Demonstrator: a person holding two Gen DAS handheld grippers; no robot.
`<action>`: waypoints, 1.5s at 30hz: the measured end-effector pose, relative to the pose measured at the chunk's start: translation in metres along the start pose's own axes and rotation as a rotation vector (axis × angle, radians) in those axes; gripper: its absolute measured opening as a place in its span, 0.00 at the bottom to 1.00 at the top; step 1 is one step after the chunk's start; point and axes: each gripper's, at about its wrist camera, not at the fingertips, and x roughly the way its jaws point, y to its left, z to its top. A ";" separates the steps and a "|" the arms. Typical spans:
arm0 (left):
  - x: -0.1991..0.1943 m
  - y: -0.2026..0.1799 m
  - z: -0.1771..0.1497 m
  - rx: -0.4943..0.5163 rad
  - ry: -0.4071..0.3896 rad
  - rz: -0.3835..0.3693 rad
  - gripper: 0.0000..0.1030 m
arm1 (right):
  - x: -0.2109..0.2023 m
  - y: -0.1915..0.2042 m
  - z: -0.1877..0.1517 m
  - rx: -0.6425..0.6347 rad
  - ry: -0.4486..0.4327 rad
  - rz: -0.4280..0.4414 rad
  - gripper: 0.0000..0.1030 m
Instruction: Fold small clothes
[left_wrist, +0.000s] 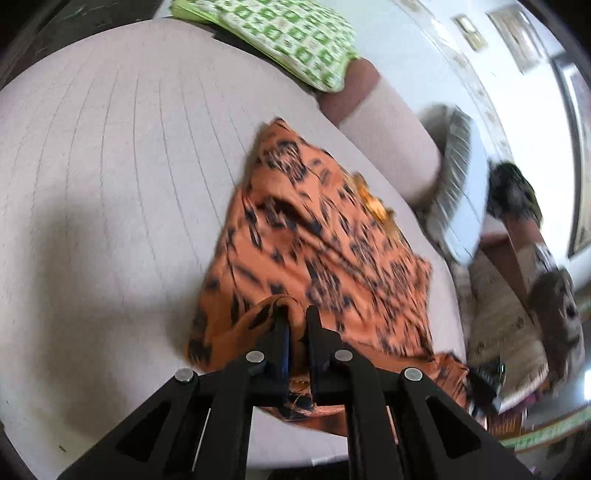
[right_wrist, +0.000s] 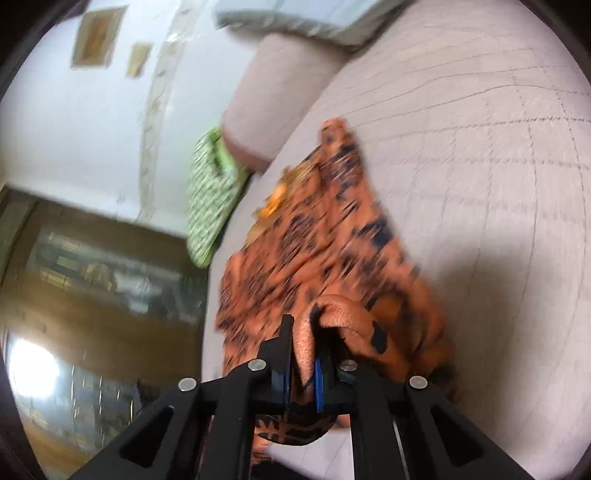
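Orange garment (left_wrist: 317, 240) with black markings, lying rumpled on the pale quilted cushion (left_wrist: 110, 166), close to that cushion's edge where it meets the bolster (left_wrist: 388, 147). Near end lifted off the cushion by both tools; far end trails to a point toward the bolster.

Left gripper (left_wrist: 297, 321): jaws nearly together, a fold of the orange cloth pinched between them, more cloth bunched under the fingers. Clenched on the garment.

Right gripper (right_wrist: 306, 332): jaws narrowly apart, a thick roll of the same cloth wedged between the blue pads (right_wrist: 318, 376), hem hanging below the fingers. Also clenched on the garment.

Both views motion-blurred; cloth pattern smeared.

Left wrist view only: the right gripper's tip at the garment's near corner, striped pillow (left_wrist: 454, 166) past the bolster, dark patterned furnishings beyond the cushion edge; details there too blurred to tell. Green-and-white checked cloth (left_wrist: 280, 37) lies at the cushion's far edge.

Right wrist view only: wooden cabinet (right_wrist: 92, 277) with glass front, off the cushion's left edge; white wall with two small frames (right_wrist: 98, 37); pale pillow (right_wrist: 295, 18) at the cushion's far corner. The green checked cloth (right_wrist: 210, 195) shows here hanging beside the bolster (right_wrist: 266, 118).

Garment spreads ahead of both tools.
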 end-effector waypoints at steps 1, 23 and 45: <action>0.009 0.002 0.005 -0.014 -0.008 0.026 0.08 | 0.003 -0.009 0.007 0.024 -0.013 -0.020 0.09; 0.036 -0.060 0.148 0.063 -0.172 0.005 0.07 | 0.046 0.029 0.145 0.057 -0.182 0.086 0.08; 0.093 -0.091 0.080 0.012 -0.210 0.365 0.50 | 0.091 0.052 0.165 -0.001 -0.126 -0.032 0.69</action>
